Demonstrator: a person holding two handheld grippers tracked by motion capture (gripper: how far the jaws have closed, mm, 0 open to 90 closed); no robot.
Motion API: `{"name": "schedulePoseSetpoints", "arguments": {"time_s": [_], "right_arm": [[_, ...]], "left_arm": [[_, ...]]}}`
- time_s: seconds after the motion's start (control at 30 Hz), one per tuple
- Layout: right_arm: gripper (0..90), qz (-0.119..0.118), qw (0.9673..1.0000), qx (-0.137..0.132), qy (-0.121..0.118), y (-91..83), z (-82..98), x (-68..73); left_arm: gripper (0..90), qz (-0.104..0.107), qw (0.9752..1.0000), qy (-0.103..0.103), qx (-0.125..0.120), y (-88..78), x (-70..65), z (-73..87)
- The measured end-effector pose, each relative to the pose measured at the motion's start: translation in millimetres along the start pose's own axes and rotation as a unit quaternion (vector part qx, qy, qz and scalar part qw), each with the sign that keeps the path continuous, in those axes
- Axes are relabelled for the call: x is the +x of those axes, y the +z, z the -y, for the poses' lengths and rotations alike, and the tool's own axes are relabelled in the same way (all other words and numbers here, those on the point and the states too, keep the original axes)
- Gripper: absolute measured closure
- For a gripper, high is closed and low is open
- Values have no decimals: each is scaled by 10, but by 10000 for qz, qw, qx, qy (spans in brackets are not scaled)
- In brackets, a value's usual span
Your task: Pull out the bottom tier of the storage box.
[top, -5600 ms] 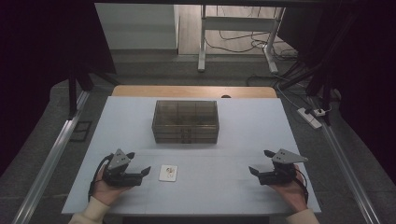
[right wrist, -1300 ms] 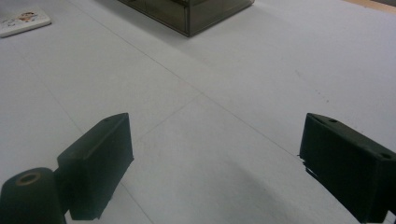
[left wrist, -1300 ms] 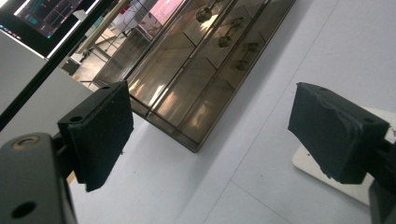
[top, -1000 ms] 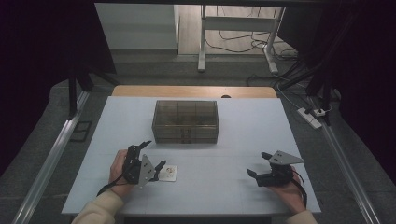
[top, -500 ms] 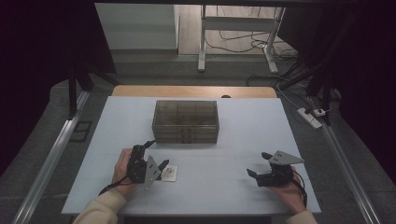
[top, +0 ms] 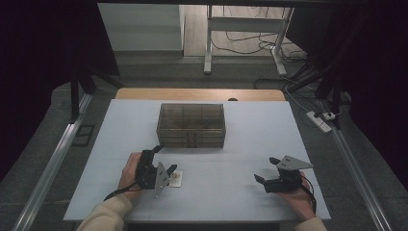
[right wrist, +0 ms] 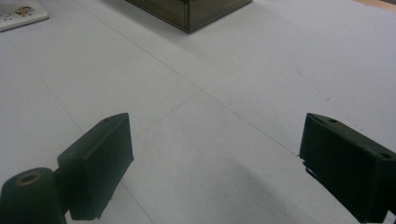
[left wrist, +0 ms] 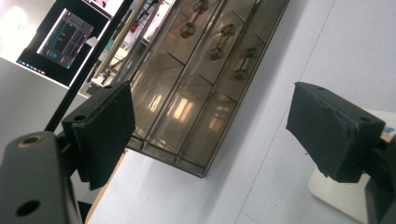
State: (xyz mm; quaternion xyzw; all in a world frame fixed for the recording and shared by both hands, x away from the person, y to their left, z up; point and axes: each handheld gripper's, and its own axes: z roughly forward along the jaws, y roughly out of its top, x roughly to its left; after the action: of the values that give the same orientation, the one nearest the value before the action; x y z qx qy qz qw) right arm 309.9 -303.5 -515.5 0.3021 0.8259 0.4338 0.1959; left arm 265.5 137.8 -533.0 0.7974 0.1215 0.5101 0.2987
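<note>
Left claw is rolled on its side near the front-left of the bench, jaws spread wide, nothing between them. Small white card with a printed picture lies flat on the bench just beside its lower jaw; can't tell if they touch. In the left gripper view the card sits under the right-hand jaw, partly hidden by it. Smoky translucent drawer box stands mid-bench beyond the card, apart from it; knobbed drawer fronts face the left claw. Right claw is at front-right, low over bare bench, jaws wide apart and empty, well away from the card. Right gripper view shows the card far off at top left.
</note>
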Motion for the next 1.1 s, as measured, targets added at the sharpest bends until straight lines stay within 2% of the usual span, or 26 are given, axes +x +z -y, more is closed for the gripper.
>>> {"name": "schedulePoseSetpoints", "arguments": {"time_s": [0.13,0.4,0.8,0.87,0.9,1.1], "right_arm": [[95,8,10000,-18,15,2,1,-3],[104,36,10000,-74,-11,-10,-4,0],[105,35,9999,-58,-89,-8,-7,14],[105,31,10000,-48,-82,-7,-6,14],[105,26,10000,-51,-79,-5,-5,14],[106,36,9999,-10,-106,-9,-4,15]], "left_arm": [[155,-21,10000,36,-18,14,-7,-6],[158,-84,9996,256,-42,56,-48,-23],[160,-126,9992,367,-77,111,-74,-34],[160,-148,9989,431,-58,122,-80,-40],[160,-153,9985,530,-17,124,-78,-46],[164,-173,9981,597,-47,145,-90,-56]]}}
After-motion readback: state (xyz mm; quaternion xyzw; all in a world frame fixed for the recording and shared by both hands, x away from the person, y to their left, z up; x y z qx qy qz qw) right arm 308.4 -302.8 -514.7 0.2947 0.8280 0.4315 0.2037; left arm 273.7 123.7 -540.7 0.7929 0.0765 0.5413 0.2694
